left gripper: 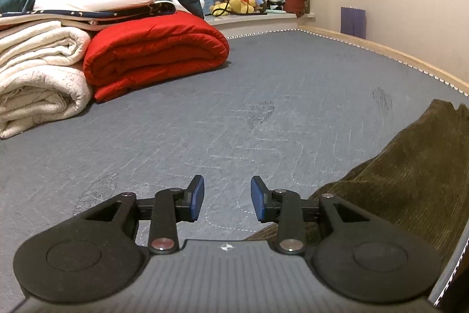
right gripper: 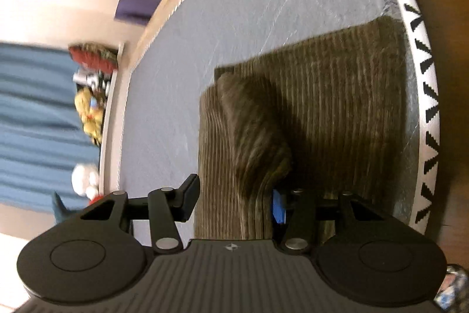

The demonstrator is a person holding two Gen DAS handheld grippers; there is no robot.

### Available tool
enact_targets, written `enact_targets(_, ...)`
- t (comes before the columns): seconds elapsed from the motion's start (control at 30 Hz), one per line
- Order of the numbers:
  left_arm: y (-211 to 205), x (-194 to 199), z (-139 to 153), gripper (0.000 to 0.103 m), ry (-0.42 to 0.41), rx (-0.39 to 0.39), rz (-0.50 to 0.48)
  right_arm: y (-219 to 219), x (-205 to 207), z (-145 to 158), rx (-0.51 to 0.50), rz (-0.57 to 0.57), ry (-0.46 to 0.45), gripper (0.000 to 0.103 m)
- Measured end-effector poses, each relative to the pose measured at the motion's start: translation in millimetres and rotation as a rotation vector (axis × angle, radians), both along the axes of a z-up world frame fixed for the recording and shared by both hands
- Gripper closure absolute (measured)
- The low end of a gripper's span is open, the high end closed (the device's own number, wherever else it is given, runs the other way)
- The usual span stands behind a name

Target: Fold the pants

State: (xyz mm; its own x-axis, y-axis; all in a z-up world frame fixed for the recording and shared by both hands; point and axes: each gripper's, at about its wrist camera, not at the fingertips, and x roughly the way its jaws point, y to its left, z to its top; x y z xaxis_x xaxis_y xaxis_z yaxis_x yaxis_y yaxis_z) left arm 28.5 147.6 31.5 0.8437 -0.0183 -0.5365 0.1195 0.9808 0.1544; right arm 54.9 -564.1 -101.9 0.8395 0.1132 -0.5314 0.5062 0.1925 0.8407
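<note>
A: Left gripper (left gripper: 227,197)?
B: Jaws apart, nothing between them, just bare grey bed (left gripper: 263,96) underneath.
A: Right gripper (right gripper: 236,203)?
B: Clamped on a bunched fold of the brown corduroy pants (right gripper: 322,96).
A: Pants where?
B: Flat on the bed near its patterned edge (right gripper: 428,113), right of the left gripper.
A: Background?
B: Red quilt (left gripper: 155,49), white blankets (left gripper: 41,78), far side.

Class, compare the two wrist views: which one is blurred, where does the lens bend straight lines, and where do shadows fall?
Left wrist view: sharp; the mattress edge bows into a curve. Right wrist view: curtain and soft toys smeared by motion blur, patterned edge trim arcs strongly; a dark shadow lies across the brown corduroy pants.
</note>
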Motion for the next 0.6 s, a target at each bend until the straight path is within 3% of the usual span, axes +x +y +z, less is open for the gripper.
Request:
enact_targets(0.13,0,0,-3,0.057,0.004,0.017,0.002,-5,-7,0,-0.002,-0.052,-0.054,0.05)
enact_targets(0.23,0,0,-5,0.057,0.008,0.022,0.003,-8,-12,11,-0.058,-0.072,-0.099,0.05)
enact_targets(0.33,-1,0,-4,0.057,0.007,0.015,-0.002,-9,-12,8,-0.082,-0.045,-0.07,0.051)
enact_targets(0.4,-2,0,-3,0.057,0.005,0.013,-0.004,-9,-10,8,-0.112,-0.054,-0.029,0.067)
enact_targets(0.47,-3,-1,-2,0.057,0.003,0.012,-0.005,-12,-13,9,-0.149,-0.082,0.006,0.093)
enact_targets(0.6,-4,-2,-3,0.057,0.008,0.007,-0.015,-10,-31,25,-0.284,-0.135,0.081,0.096)
